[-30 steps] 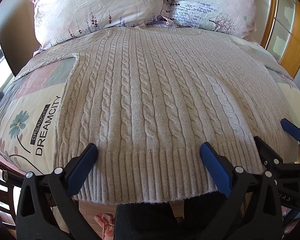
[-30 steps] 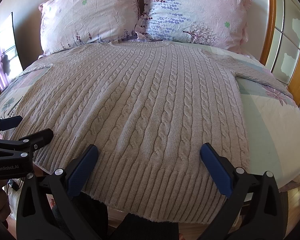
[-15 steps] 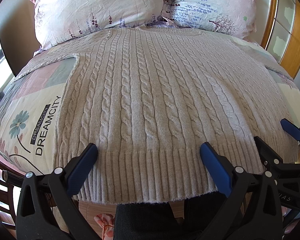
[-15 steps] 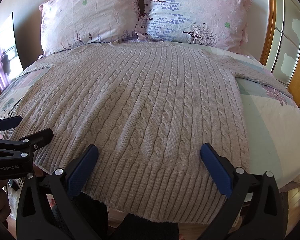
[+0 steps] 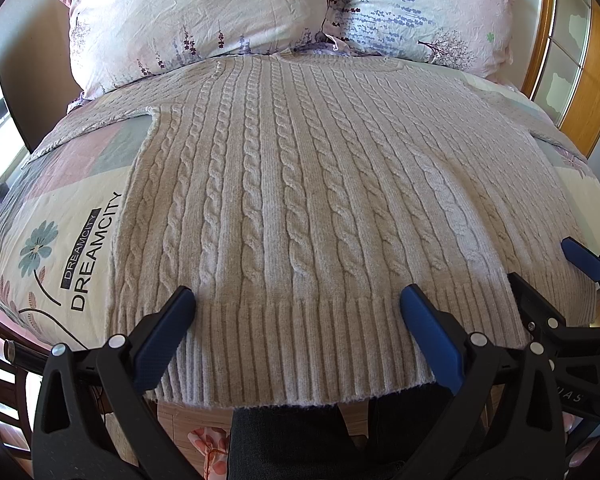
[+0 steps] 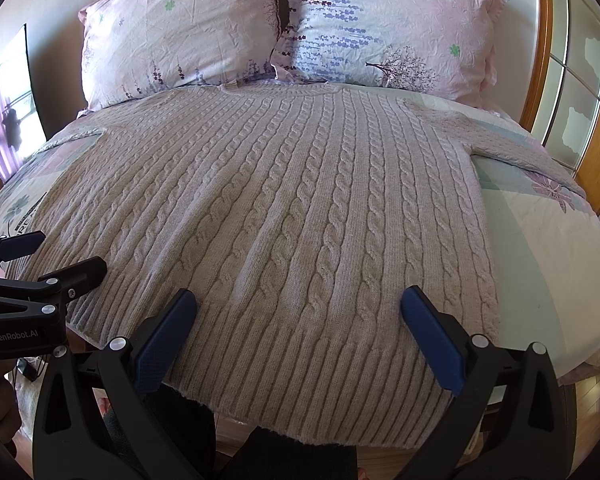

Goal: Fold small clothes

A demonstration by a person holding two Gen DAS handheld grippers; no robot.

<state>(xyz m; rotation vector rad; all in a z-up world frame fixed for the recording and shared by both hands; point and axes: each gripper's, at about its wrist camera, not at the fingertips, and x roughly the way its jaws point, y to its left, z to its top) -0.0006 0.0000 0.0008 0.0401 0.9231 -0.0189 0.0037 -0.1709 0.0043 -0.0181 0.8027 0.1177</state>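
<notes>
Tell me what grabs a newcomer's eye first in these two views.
The beige cable-knit sweater dominates, spread flat across the bed with its ribbed hem at the near edge. Behind its collar lean two floral pillows, and a DREAMCITY print marks the bedsheet to the sweater's left. Both open blue-padded claws, left and right, hover over the hem.

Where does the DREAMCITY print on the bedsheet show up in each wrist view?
Left wrist: DREAMCITY print lies at the left, on the sheet beside the sweater.
Right wrist: only a sliver of it shows at the far left edge, above the left tool.
Shared landmark: the gap between the two pillows.
</notes>
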